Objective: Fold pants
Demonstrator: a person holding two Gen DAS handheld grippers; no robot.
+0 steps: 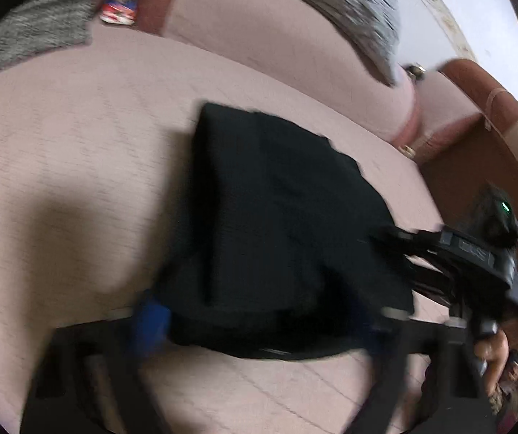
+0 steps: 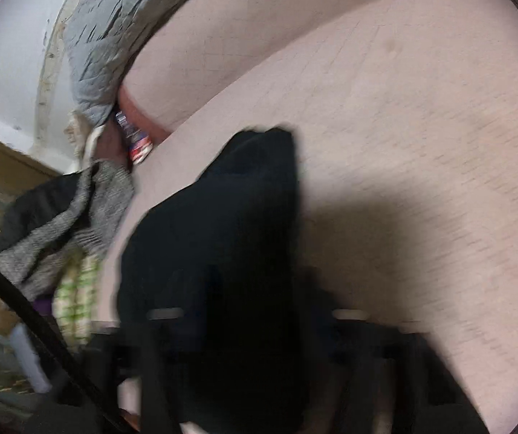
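While blur hides both grips, left tool [image 1: 259, 322] & right tool [image 2: 255, 314] reach into pants [image 1: 280, 224].

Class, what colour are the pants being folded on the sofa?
Black: the pants show best in the left wrist view, against the pink sofa.

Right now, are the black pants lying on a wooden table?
No, the black fabric pants lie on a pale pink upholstered sofa seat, not a table.
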